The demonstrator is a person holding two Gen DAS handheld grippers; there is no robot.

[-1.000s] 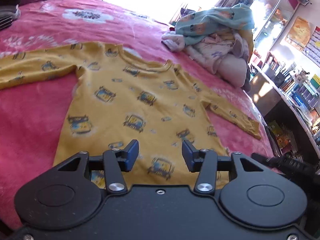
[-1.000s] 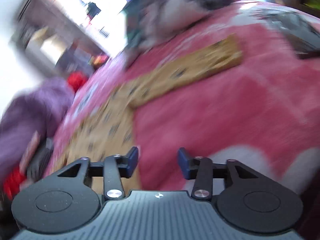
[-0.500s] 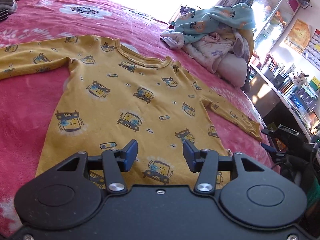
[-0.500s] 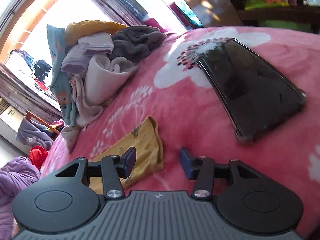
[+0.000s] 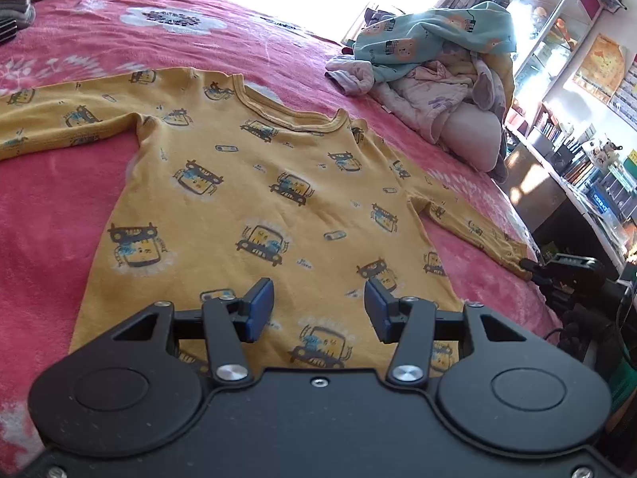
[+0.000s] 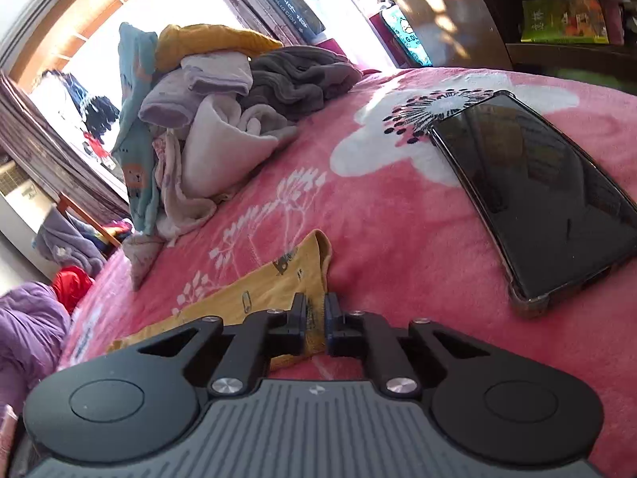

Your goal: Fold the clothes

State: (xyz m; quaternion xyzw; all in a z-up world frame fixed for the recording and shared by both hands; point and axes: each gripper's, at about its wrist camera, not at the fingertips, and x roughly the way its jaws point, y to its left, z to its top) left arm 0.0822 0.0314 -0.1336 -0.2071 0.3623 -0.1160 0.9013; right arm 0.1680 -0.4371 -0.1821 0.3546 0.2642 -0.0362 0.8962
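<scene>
A yellow long-sleeved child's shirt with car prints lies flat, front up, on the pink bed, both sleeves spread out. My left gripper is open and empty, hovering over the shirt's bottom hem. In the right wrist view my right gripper is shut on the cuff of the shirt's right sleeve, which lies on the blanket. The right gripper also shows in the left wrist view at that sleeve's end.
A pile of unfolded clothes sits at the far right of the bed and shows in the right wrist view. A black phone lies on the pink blanket right of the cuff. Shelves stand beyond the bed's right edge.
My right gripper swung onto the sleeve cuff and closed on it. My left gripper stayed open over the hem, shifting only slightly.
</scene>
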